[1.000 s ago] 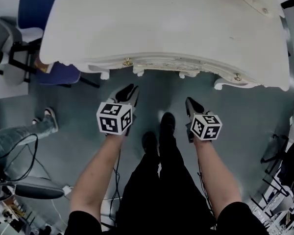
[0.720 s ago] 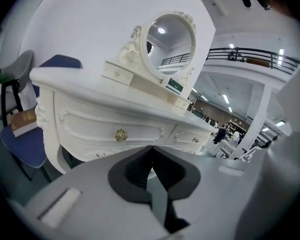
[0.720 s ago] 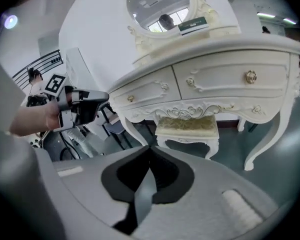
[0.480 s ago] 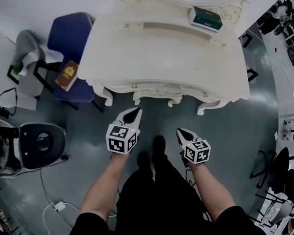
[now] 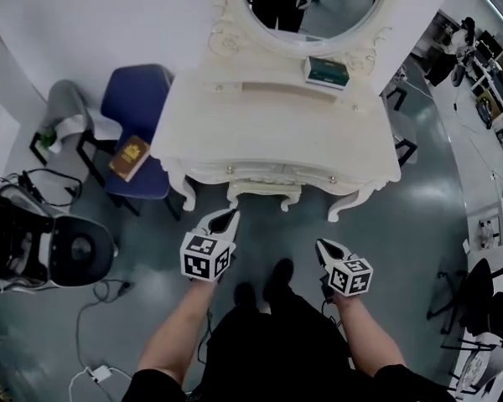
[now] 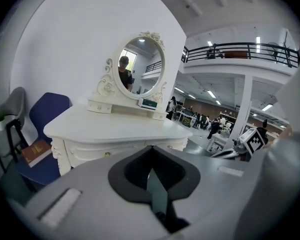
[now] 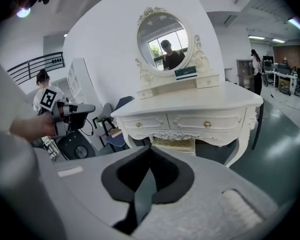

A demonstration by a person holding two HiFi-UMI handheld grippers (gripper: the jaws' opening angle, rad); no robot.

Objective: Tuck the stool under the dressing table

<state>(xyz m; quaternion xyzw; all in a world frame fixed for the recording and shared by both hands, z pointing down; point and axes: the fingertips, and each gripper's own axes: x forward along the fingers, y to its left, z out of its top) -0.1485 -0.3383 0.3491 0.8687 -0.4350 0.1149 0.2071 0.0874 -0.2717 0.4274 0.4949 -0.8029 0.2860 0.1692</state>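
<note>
The white dressing table (image 5: 277, 132) with its oval mirror (image 5: 314, 2) stands straight ahead. A cream stool (image 5: 264, 196) sits in the gap between the table's front legs, and its seat edge (image 7: 180, 144) shows under the drawers in the right gripper view. My left gripper (image 5: 228, 217) and right gripper (image 5: 322, 244) hang side by side in front of the table, apart from it and from the stool. Both are shut with nothing between the jaws. In the gripper views the left gripper (image 6: 150, 170) and the right gripper (image 7: 149, 170) point toward the table.
A blue chair (image 5: 138, 99) with a brown book (image 5: 129, 157) stands left of the table, and a grey chair (image 5: 63, 107) is beyond it. A black round device (image 5: 75, 254) and cables (image 5: 101, 367) lie on the floor at the left. A green box (image 5: 326, 72) rests on the table's shelf.
Both grippers have risen and drawn back from the table front, so the mirror has come into the head view. The left jaws, slightly apart a second ago, are now together.
</note>
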